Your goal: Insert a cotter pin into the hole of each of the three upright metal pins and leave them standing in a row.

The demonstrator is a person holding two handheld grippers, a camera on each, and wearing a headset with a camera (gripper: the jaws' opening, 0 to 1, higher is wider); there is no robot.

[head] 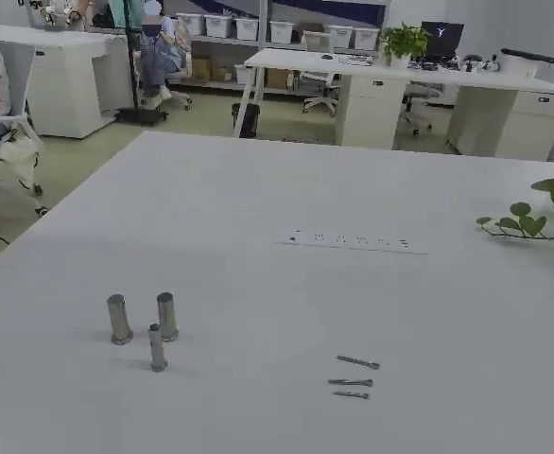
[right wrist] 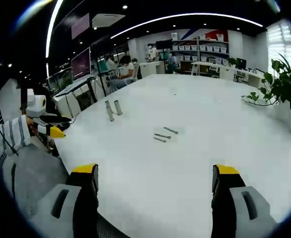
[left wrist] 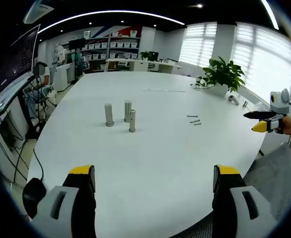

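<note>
My left gripper [left wrist: 154, 173] has its jaws spread wide with nothing between them, held level at the near edge of the white table [head: 277, 189]. My right gripper [right wrist: 155, 171] is the same, jaws wide apart and bare, low at that same near edge and off to the right. The two are well apart from each other. Ahead lies a broad stretch of bare tabletop. Out on the near left, the three metal pins [head: 167, 316] stand upright in a tight triangle rather than a row, two behind and one in front. The three cotter pins [head: 351, 382] lie flat, stacked near to far, on the near right, well apart from the metal pins. Farther out, a power strip [head: 353, 241] lies across the middle, and a trailing plant [head: 532, 222] creeps in at the far right edge.
</note>
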